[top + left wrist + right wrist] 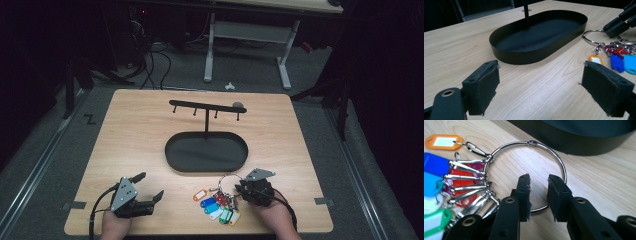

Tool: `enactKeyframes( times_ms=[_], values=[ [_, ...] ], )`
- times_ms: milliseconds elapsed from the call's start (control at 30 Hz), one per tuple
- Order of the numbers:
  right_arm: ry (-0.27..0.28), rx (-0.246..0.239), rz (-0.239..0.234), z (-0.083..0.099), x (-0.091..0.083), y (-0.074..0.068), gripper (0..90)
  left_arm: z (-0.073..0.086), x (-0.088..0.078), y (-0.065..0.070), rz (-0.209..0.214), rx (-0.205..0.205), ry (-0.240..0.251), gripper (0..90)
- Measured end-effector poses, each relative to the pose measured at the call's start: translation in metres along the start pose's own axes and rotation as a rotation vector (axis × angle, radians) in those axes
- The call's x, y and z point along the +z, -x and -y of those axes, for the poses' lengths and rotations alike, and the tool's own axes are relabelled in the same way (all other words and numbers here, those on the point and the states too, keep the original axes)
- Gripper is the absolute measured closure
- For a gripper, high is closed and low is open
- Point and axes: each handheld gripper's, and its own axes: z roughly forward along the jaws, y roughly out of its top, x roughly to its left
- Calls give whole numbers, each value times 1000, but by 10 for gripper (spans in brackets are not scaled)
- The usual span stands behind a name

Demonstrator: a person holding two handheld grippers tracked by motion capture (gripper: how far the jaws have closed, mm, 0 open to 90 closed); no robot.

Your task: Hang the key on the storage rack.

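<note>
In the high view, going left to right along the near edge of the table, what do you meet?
Left tongs, jaws spread over bare wood → bunch of coloured key tags → right tongs, at the big metal ring that holds the tags.

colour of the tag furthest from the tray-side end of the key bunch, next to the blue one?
Orange tag with a white label insert; clearest in the right gripper view.
</note>
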Motion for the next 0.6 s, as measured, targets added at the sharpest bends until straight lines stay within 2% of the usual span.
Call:
enactKeyframes(
  times_ms=[133,167,267,367,600],
  values=[
    [-1,2,24,6,-6,8,708,0,-1,0,2,1,0,150],
    [-6,5,49,11,-10,15,706,0,-1,0,4,-1,0,150],
    [-13,10,70,14,-14,21,705,0,-1,-1,5,0,0,150],
    [-25,47,110,23,-23,36,698,0,-1,-1,2,-3,4,150],
    [8,113,113,27,-36,47,655,0,-1,-1,5,-2,3,150]
  ],
)
